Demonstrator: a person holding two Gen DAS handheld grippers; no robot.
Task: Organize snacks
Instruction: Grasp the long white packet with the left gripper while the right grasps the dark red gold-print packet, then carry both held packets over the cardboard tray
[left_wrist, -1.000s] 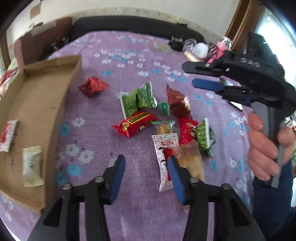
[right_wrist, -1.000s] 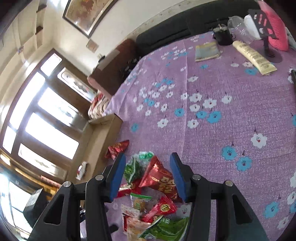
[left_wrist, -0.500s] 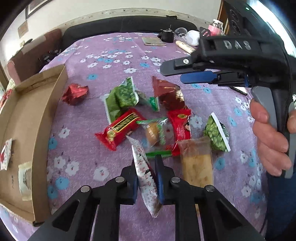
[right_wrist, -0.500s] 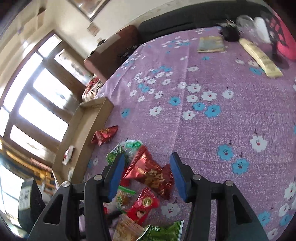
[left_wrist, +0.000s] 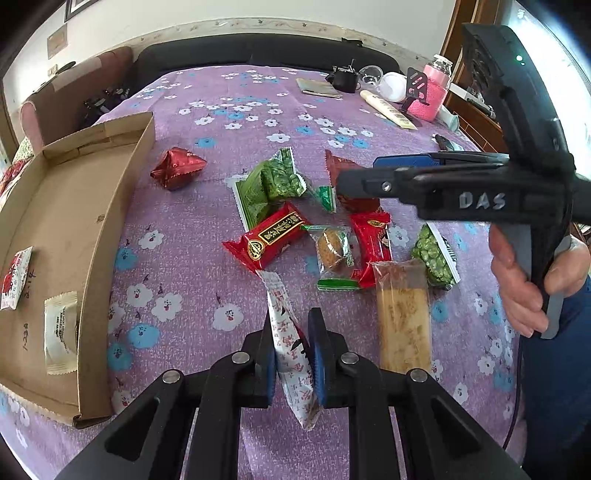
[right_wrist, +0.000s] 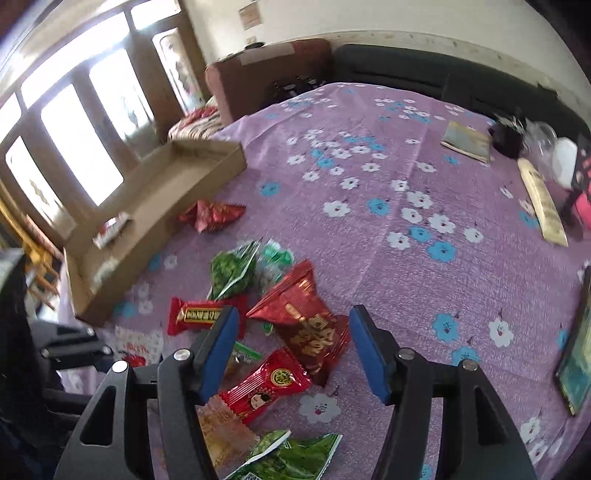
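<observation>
Two grippers work over a scatter of wrapped snacks on the purple flowered cloth (left_wrist: 229, 122). At the left gripper (left_wrist: 291, 354) the jaws have closed flat on a white sachet with red print (left_wrist: 286, 332), pinched about midway along its length, so one end sticks up toward the pile and the other droops below the pads. It looks light and limp, a thin crinkly film that will flop and could slide out of a loose pinch; gripping across the flat middle, as here, seems the safest hold. The right gripper (right_wrist: 291, 347) hovers above a puffy dark red bag (right_wrist: 303, 317), its jaws opening with nothing pressed between them. That bag looks air-filled and slick, likely to squirt sideways if squeezed on the belly, so its crimped seam edge may be the better place to pinch. A cardboard tray (left_wrist: 122, 206) sits at the left edge of the cloth, well apart from the pile, with two small packets already inside; a long clear-wrapped biscuit bar (left_wrist: 404, 317) lies just beside the held sachet
</observation>
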